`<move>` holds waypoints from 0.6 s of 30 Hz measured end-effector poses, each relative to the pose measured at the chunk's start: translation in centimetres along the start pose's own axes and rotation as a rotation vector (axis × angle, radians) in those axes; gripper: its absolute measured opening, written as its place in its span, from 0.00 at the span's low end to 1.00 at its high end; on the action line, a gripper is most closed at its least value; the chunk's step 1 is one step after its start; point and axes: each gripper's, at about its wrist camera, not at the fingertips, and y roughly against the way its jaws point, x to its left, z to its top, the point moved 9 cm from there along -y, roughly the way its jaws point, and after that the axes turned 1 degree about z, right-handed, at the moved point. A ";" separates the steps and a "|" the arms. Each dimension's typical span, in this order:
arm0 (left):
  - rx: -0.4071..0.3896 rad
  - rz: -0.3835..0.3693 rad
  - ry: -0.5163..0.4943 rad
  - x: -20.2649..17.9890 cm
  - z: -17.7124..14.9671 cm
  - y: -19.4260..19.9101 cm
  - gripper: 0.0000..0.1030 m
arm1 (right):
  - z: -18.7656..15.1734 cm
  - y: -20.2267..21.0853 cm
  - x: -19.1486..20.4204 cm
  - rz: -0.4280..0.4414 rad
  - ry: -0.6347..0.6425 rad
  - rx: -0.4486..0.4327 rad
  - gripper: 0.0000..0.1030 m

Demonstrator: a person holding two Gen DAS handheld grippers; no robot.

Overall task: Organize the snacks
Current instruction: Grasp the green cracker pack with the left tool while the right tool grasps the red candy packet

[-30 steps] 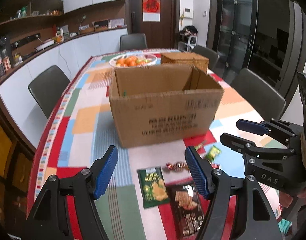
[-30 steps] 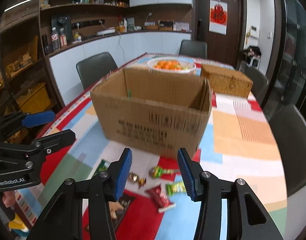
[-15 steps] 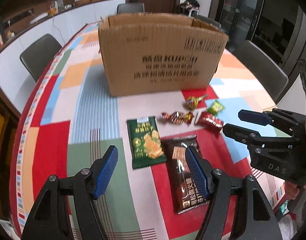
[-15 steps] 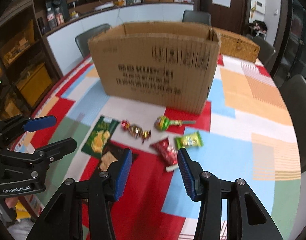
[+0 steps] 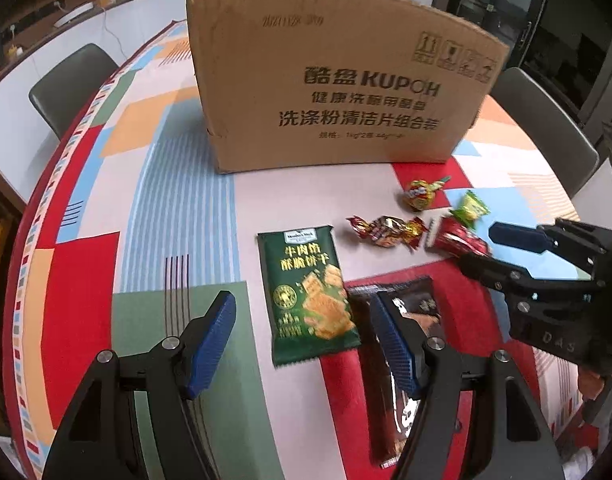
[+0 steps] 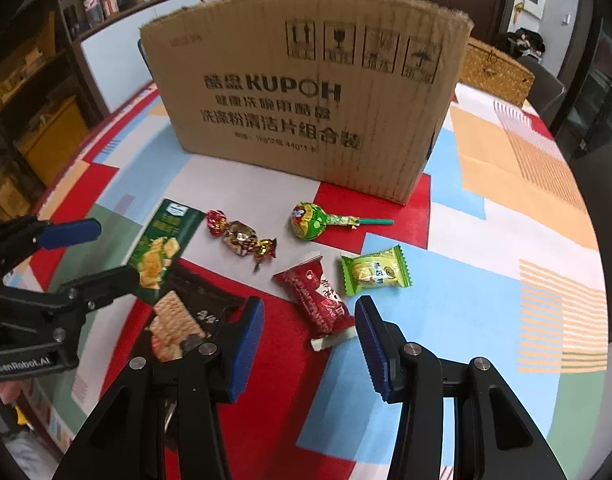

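Both the left gripper [image 5: 303,338] and right gripper [image 6: 308,342] hang spread and empty above the snacks lying on the tablecloth [image 6: 506,280] before the cardboard box [image 6: 306,92], so the first pickup seems at hand, needing a descent onto the red packet [image 6: 316,298].

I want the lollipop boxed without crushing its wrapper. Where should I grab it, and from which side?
Probably the round head of the lollipop, from above, jaws closing across its width. It lies flat with its thin stick pointing right, too low on the tablecloth to pinch well. The head bulges up and stands clear of the other snacks.
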 end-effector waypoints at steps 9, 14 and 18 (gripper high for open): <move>0.031 -0.020 0.022 0.1 1.3 -2.7 0.66 | 0.2 -1.7 -0.4 0.036 -0.038 0.025 0.43; 0.050 -0.027 0.041 0.3 1.6 -3.8 0.64 | 0.5 -2.2 -0.2 0.066 -0.064 0.031 0.35; 0.052 -0.017 0.048 0.5 1.8 -4.3 0.61 | 0.5 -2.6 0.0 0.084 -0.084 0.035 0.32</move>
